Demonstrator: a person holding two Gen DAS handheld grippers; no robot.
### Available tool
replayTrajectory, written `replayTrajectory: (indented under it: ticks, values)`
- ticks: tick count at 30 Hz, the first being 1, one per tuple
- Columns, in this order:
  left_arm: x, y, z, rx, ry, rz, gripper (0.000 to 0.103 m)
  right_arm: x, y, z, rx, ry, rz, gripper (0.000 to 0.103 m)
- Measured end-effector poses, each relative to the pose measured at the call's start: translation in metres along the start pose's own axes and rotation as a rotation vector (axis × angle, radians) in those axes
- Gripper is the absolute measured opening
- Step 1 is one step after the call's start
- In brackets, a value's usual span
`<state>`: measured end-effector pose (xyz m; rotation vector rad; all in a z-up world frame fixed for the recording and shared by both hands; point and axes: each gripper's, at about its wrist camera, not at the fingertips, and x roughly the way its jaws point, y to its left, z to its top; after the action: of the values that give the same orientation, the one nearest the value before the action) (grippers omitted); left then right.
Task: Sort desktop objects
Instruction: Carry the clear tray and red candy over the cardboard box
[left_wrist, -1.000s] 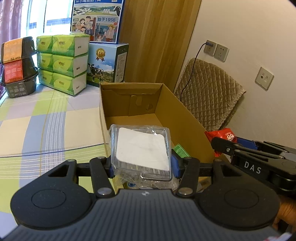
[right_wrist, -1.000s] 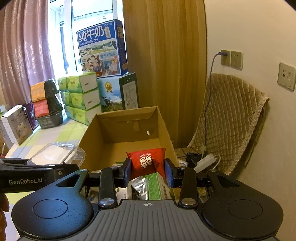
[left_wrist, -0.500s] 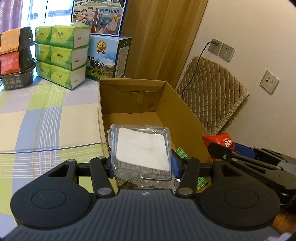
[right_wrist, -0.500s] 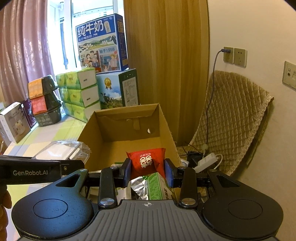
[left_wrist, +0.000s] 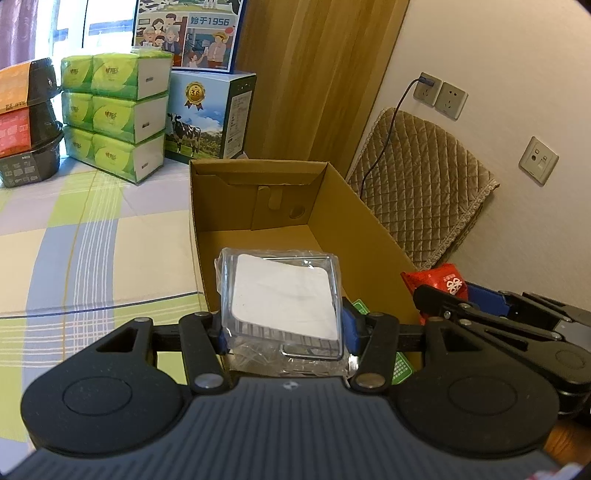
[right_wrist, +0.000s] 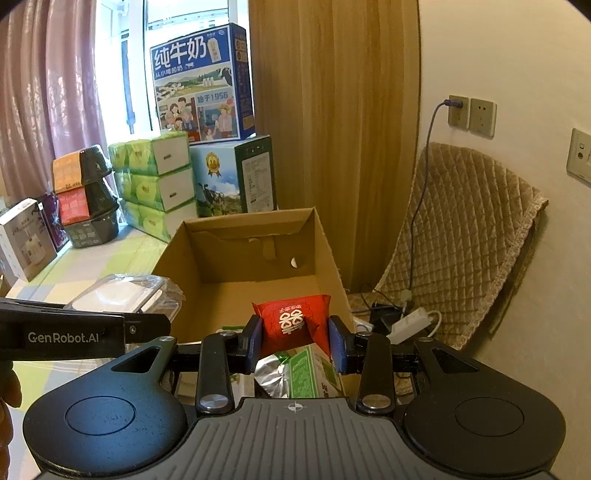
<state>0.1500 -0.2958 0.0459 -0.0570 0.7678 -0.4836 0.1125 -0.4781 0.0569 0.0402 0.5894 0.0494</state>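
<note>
Both grippers are carrying loads toward the cardboard box (left_wrist: 362, 229). The left gripper (left_wrist: 282, 326) is clamping a clear plastic case (left_wrist: 280, 291) with a white insert, wrapped in crinkly film, lying flat with its broad face up; long axis is hard to call, it is looking near-square. The right gripper (right_wrist: 295, 341) is pinching a red snack packet (right_wrist: 293, 319) across its width, with the packet's crimped ends poking out at 10 and 2 o'clock past the pads. The key relation: the box's open floor is lying at 12 o'clock from both claws, ahead and below. From the left wrist view the case is hanging over the near-left part of the box, just inside the left wall, while the right gripper and its packet are sitting at 3 o'clock, near the right wall. Green and silver packs (right_wrist: 306, 373) are already lying in the near end under the right claw. Judging by this, both are near enough to drop; neither is clearly nearer.
</note>
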Motion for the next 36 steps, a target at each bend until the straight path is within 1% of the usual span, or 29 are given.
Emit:
replayTrajectory:
  ticks: [17, 24, 36]
  values:
    - [0.019, 0.005, 0.014, 0.013, 0.024, 0.005, 0.049, 0.027, -0.003, 0.013, -0.034, 0.036, 0.004, 0.035]
    - [0.028, 0.013, 0.022, 0.000, 0.036, 0.005, 0.049, 0.043, 0.000, 0.019, -0.053, 0.050, 0.005, 0.035]
    - [0.043, 0.018, 0.034, -0.021, 0.053, -0.001, 0.049, 0.059, -0.001, 0.021, -0.070, 0.068, -0.003, 0.035]
